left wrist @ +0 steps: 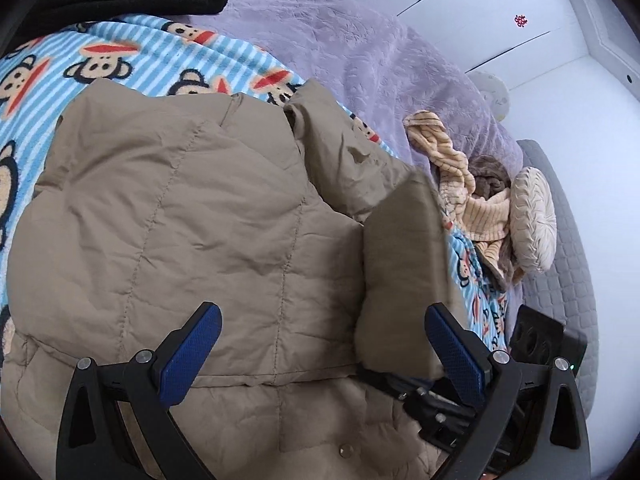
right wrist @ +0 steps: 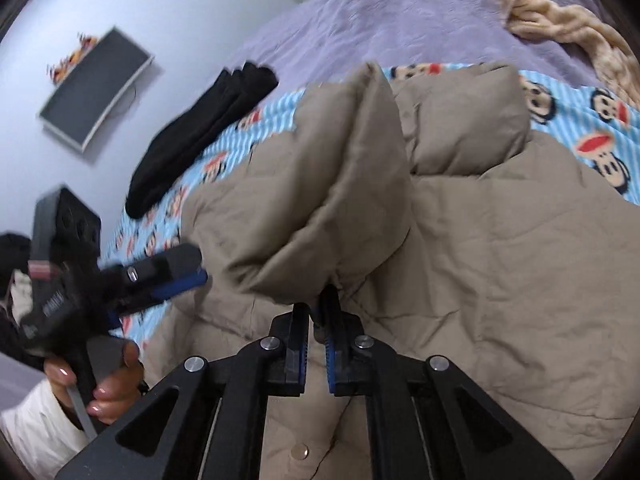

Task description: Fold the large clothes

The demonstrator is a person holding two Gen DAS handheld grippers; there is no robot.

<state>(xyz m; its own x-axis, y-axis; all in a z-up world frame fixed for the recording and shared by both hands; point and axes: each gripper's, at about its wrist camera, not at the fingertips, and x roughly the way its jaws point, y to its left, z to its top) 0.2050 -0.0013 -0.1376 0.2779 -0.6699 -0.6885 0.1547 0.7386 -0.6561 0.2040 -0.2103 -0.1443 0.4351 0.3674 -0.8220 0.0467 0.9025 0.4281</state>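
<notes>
A tan quilted puffer jacket [left wrist: 180, 208] lies spread on a blue striped monkey-print blanket [left wrist: 120, 60] on the bed. My left gripper [left wrist: 324, 320] is open just above the jacket's lower part, with nothing between its blue pads. My right gripper [right wrist: 318, 312] is shut on a lifted fold of the jacket [right wrist: 352, 184], likely a sleeve, raised above the jacket's body. That raised fold also shows in the left wrist view [left wrist: 404, 264]. The left gripper [right wrist: 176, 276] shows in the right wrist view, held in a hand at the jacket's left edge.
A folded black garment [right wrist: 200, 132] lies on the blanket beside the jacket. A purple plush cover [left wrist: 340, 40] lies beyond. A beige striped cloth [left wrist: 460, 176] and a round cushion [left wrist: 534, 224] sit by the bed's edge. White wardrobe doors [left wrist: 500, 12] stand behind.
</notes>
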